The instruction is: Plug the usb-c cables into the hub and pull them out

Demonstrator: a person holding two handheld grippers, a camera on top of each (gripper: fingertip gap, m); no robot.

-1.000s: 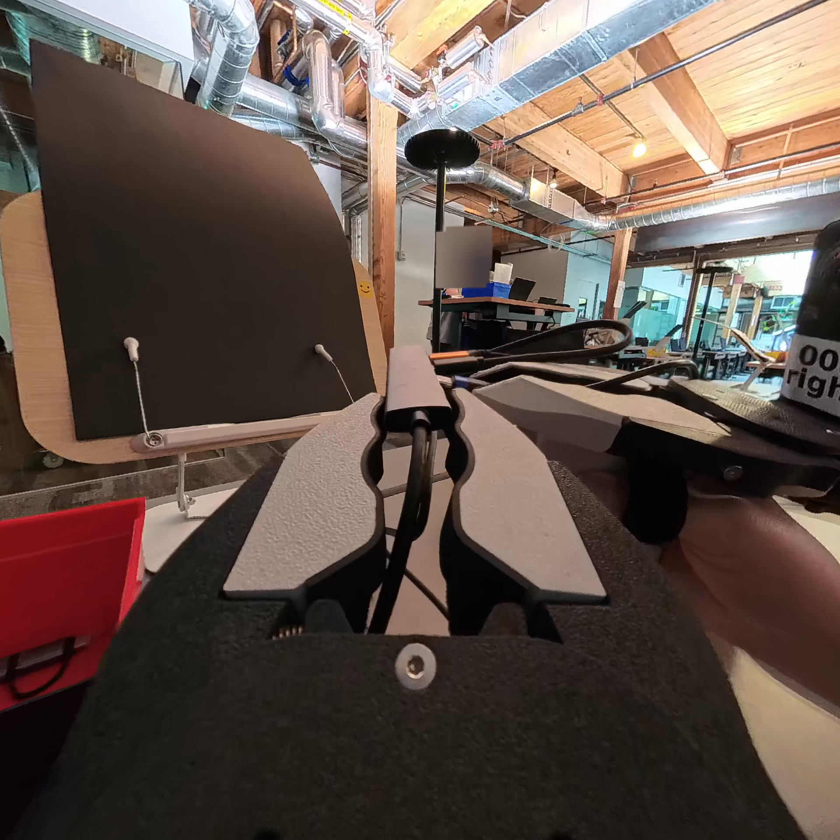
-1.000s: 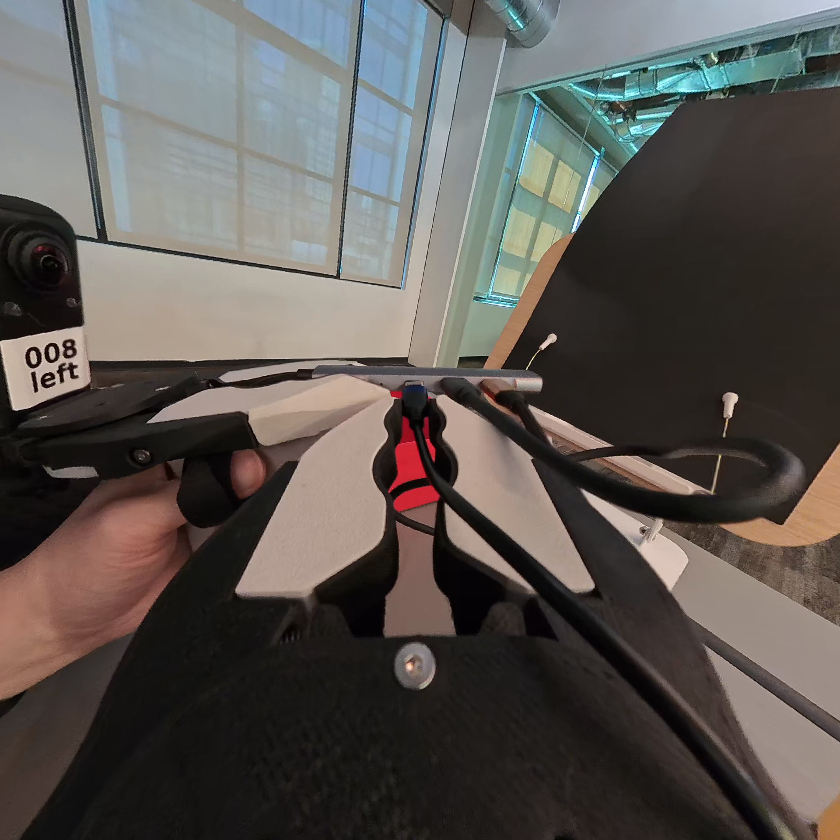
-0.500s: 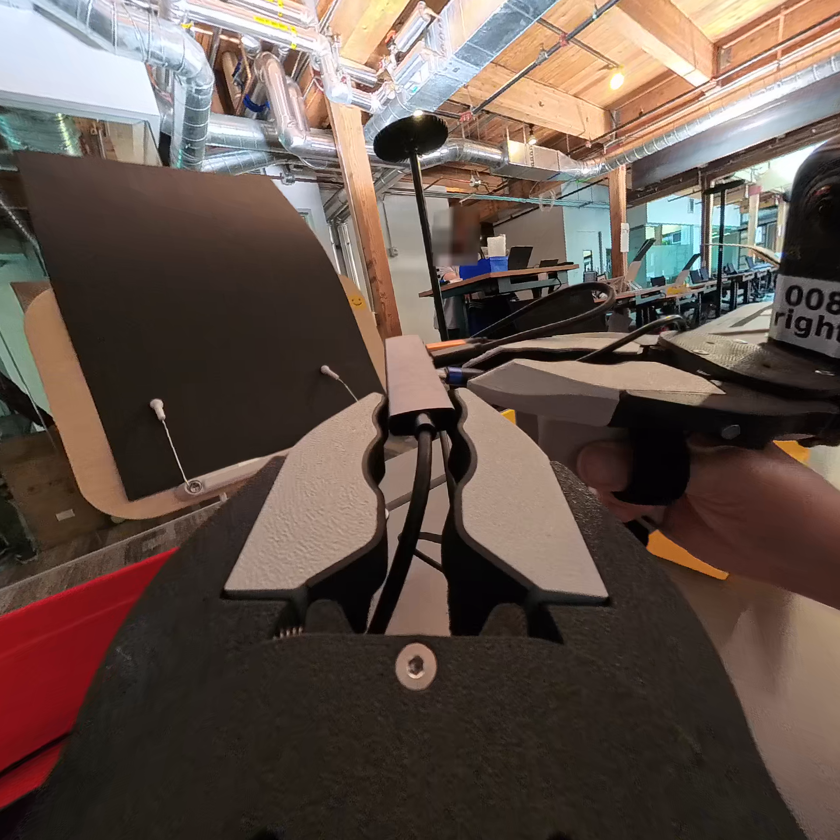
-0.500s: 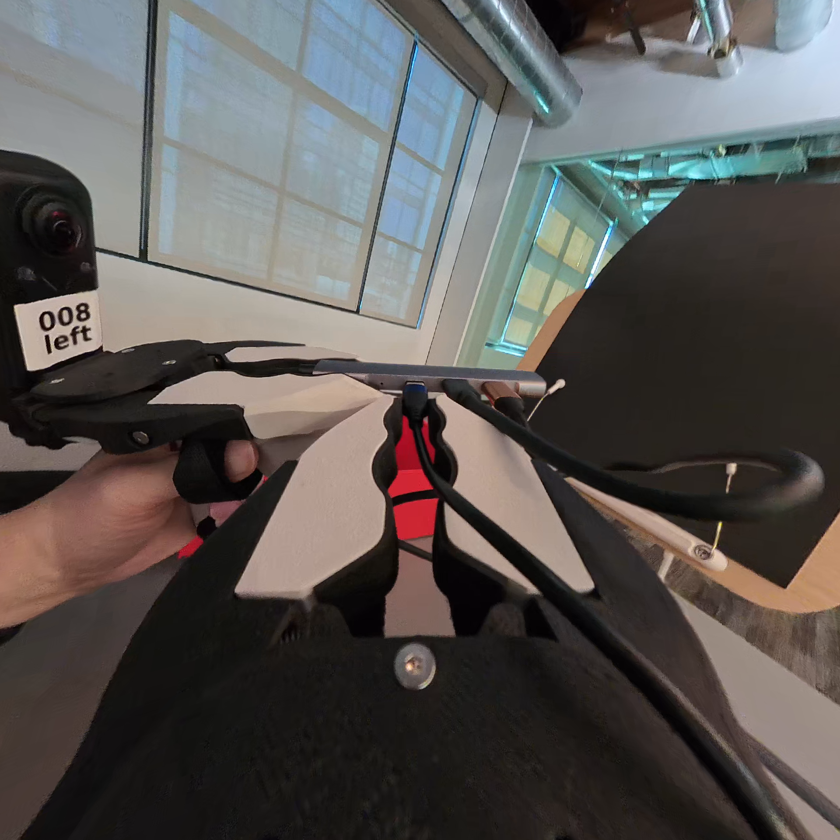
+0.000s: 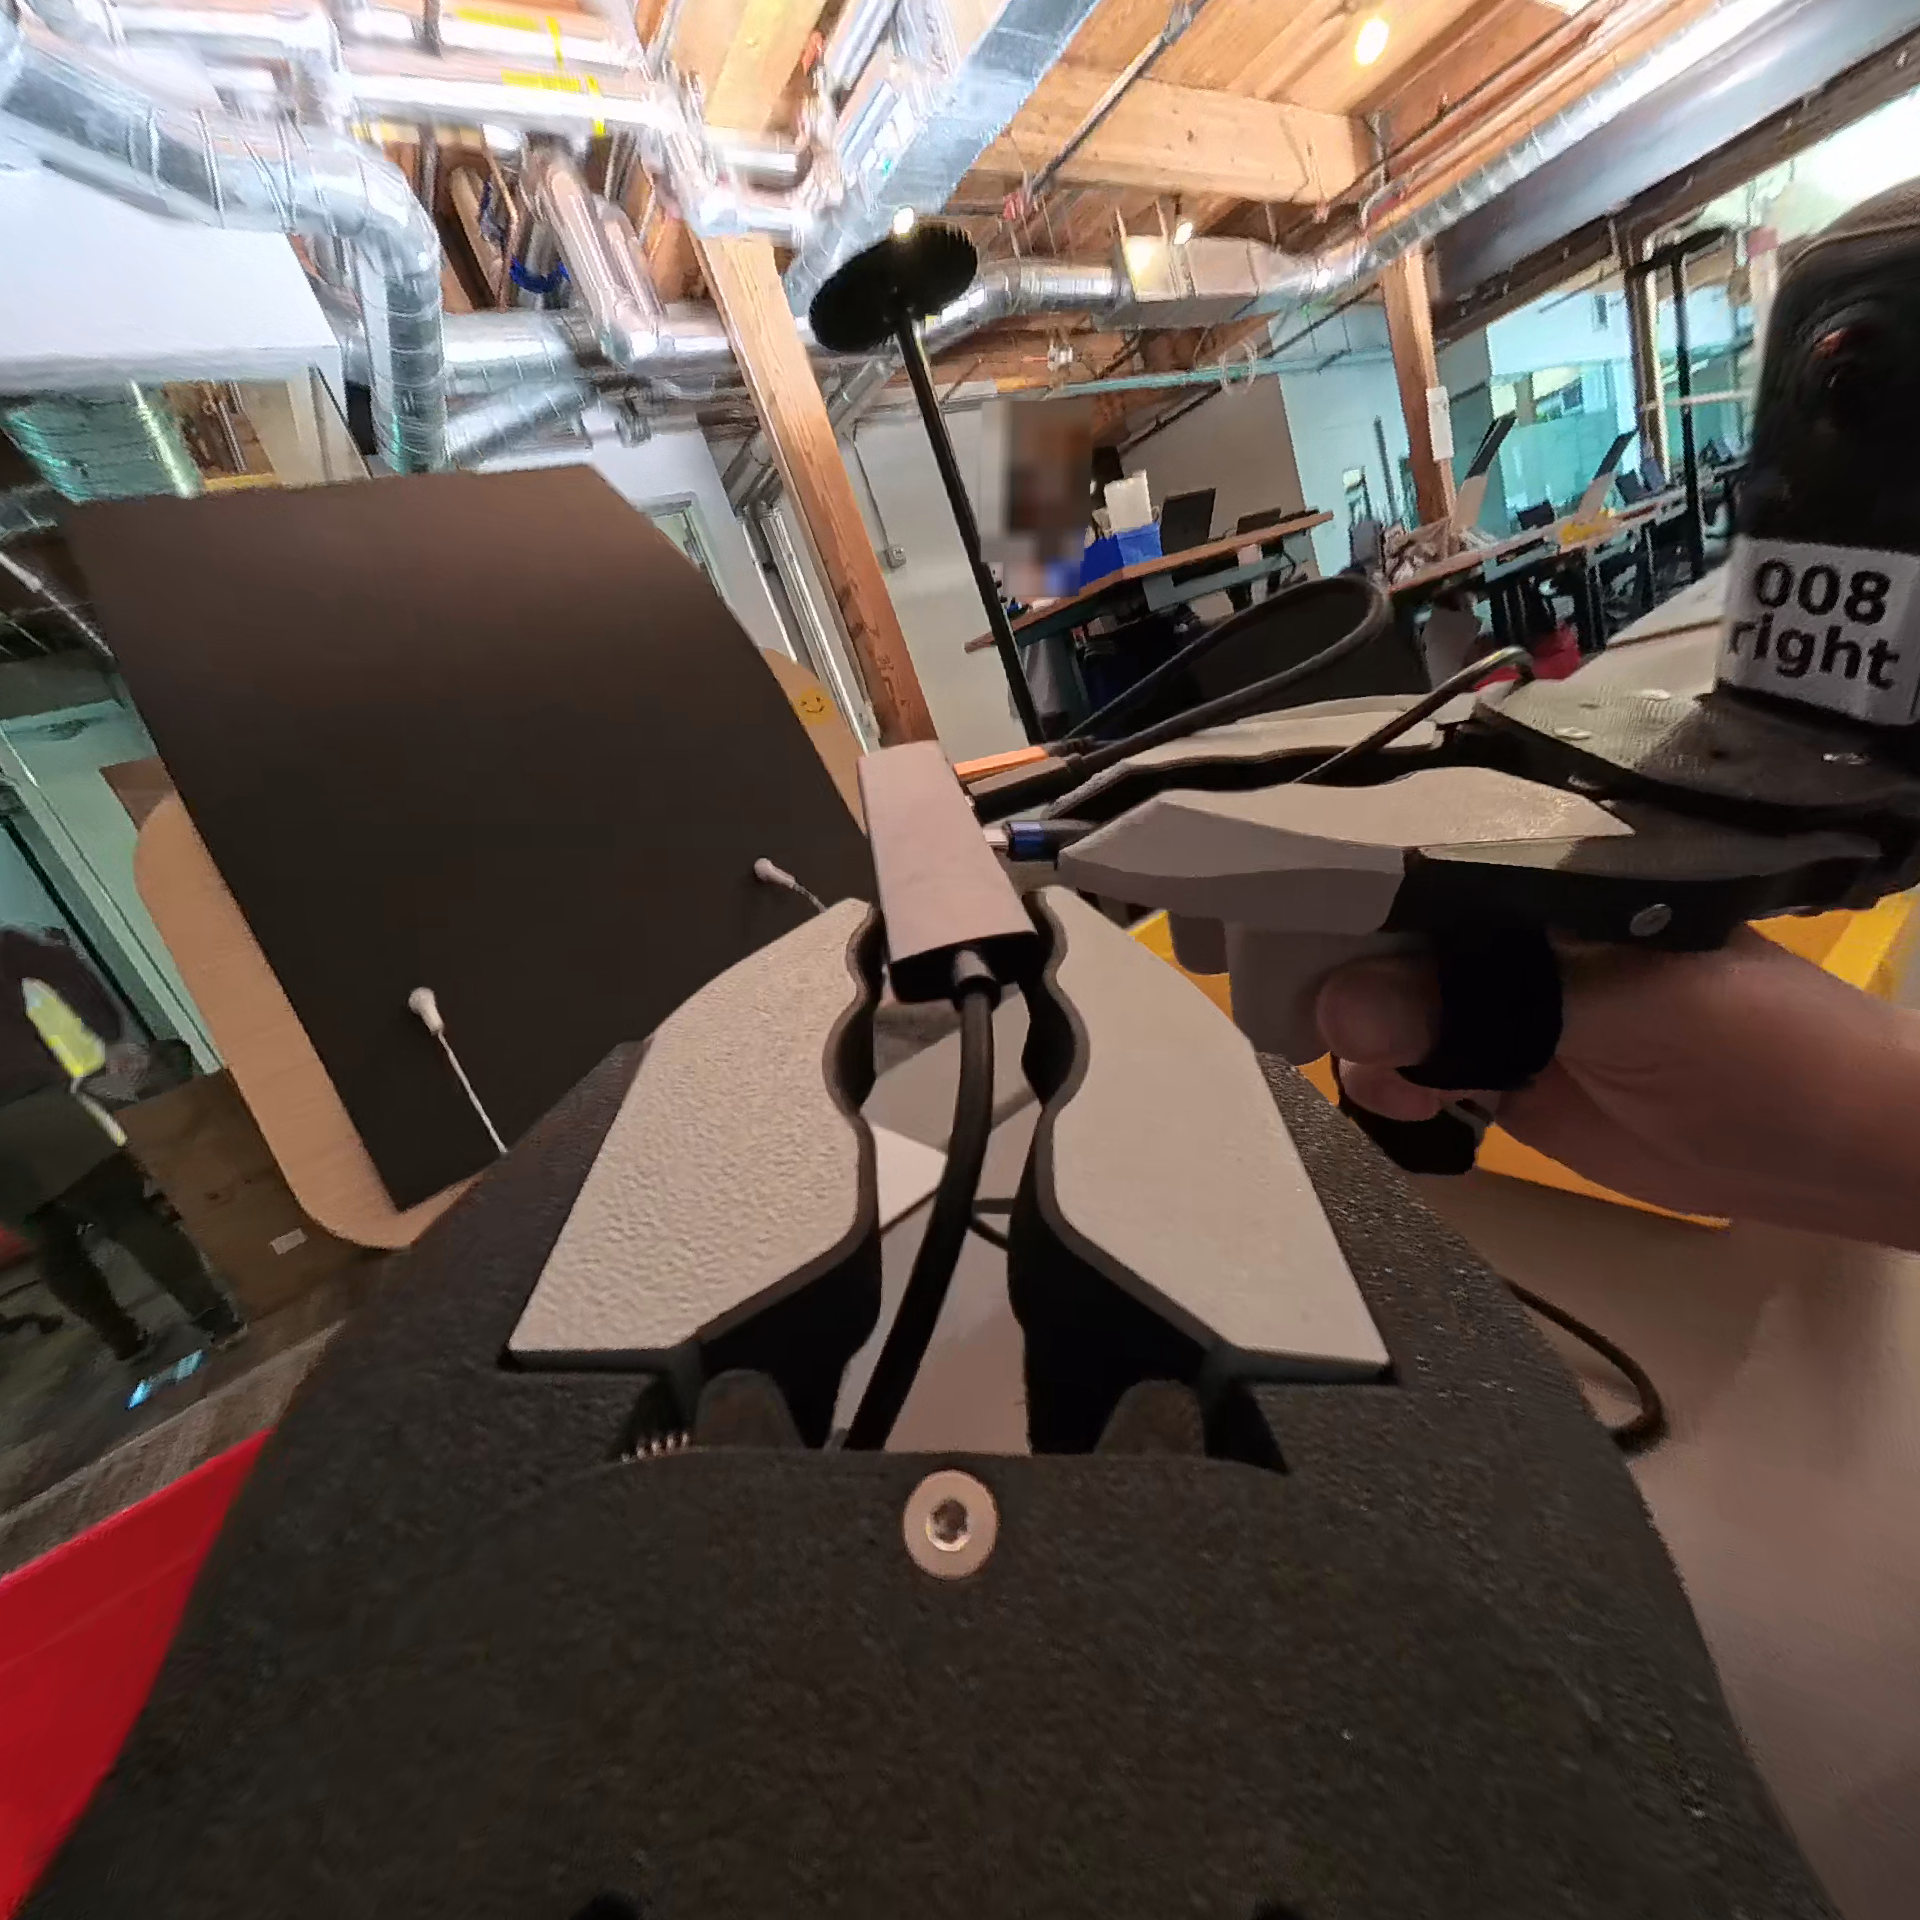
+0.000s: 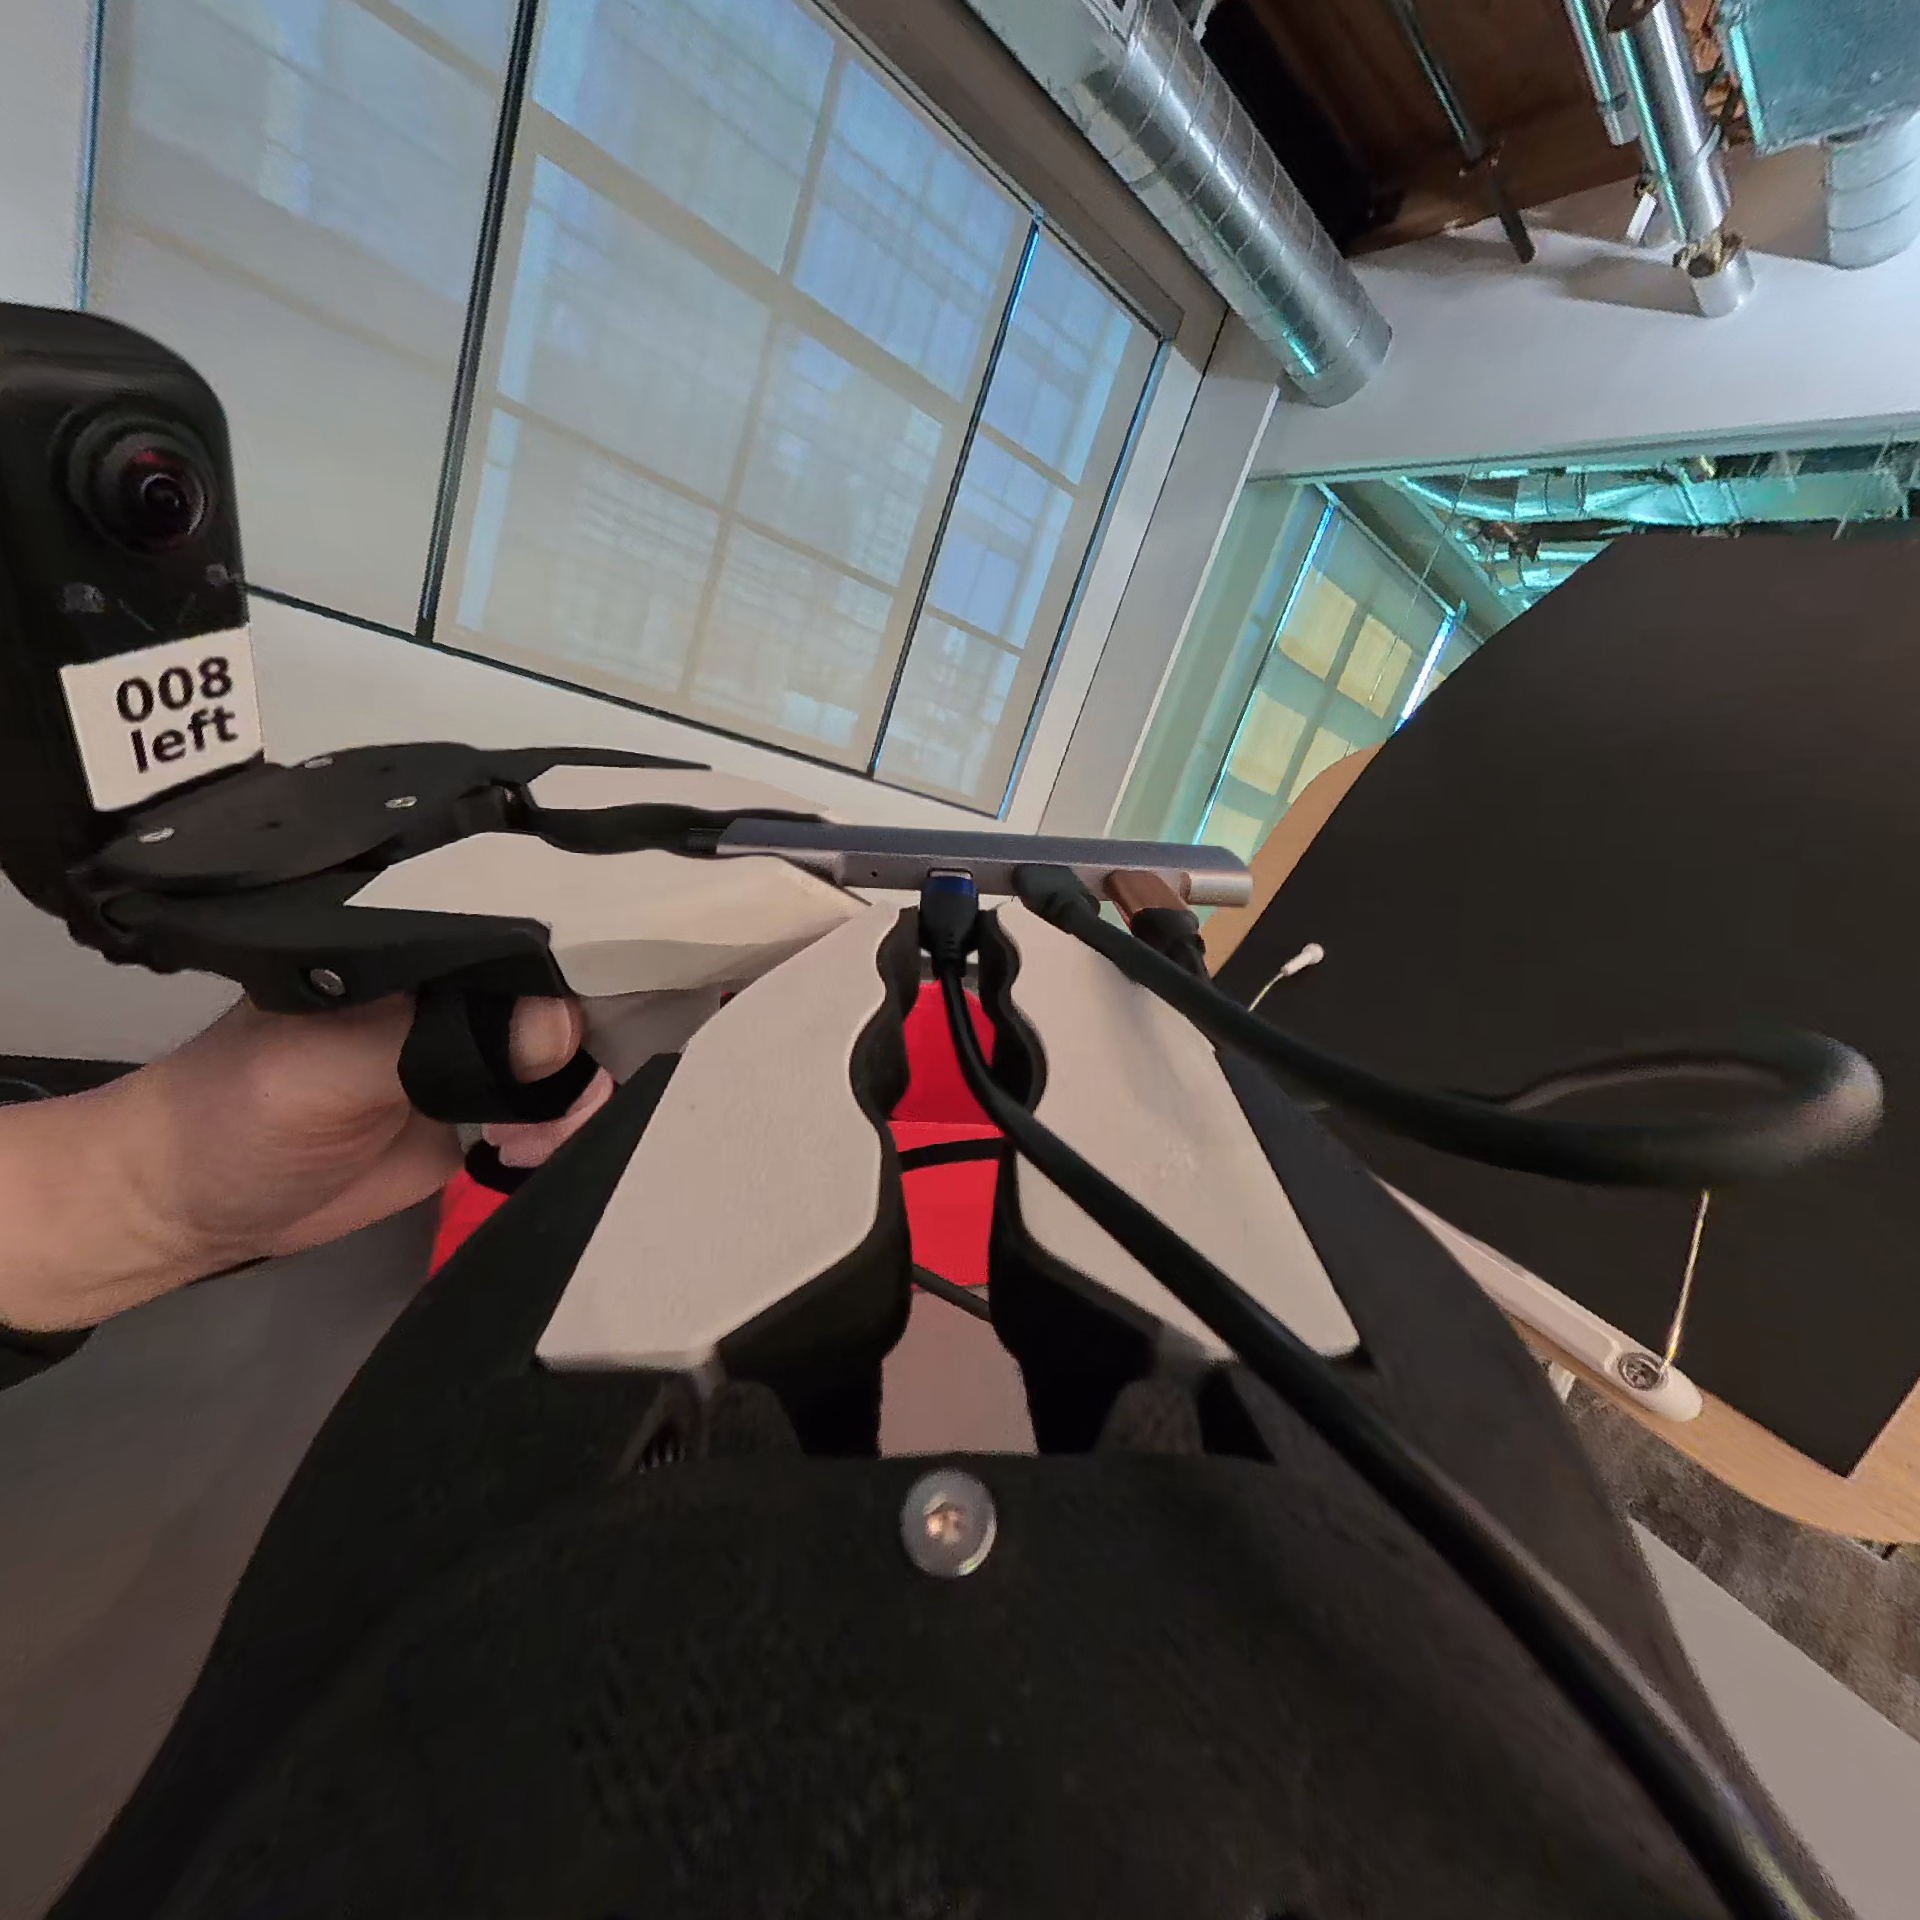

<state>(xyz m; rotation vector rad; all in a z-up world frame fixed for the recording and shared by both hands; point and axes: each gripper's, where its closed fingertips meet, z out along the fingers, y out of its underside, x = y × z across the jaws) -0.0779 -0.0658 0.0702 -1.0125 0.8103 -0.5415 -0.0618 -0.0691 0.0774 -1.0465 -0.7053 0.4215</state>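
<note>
Smooth matt metal hub [image 6: 987,847], glossy rubbery cable [image 6: 1455,1112], rough grainy plastic fingers [image 5: 717,1132].

- The hub [image 5: 940,868] sits between the fingertips of the left gripper [image 5: 956,935], its near end pinched there, its length running away from the camera.
- The hub's own cable [image 5: 951,1174] runs back from that near end, between the left gripper's fingers.
- The right gripper [image 6: 951,935] comes in at the hub's side; the plug [image 6: 948,906] between its fingertips touches a port on the hub's long edge.
- Two more cables [image 6: 1351,1070] are plugged in beside that plug, farther from the left gripper.
- A board [image 5: 447,790] stands behind the hub.
- A bin [image 6: 935,1174] lies below the hub.
</note>
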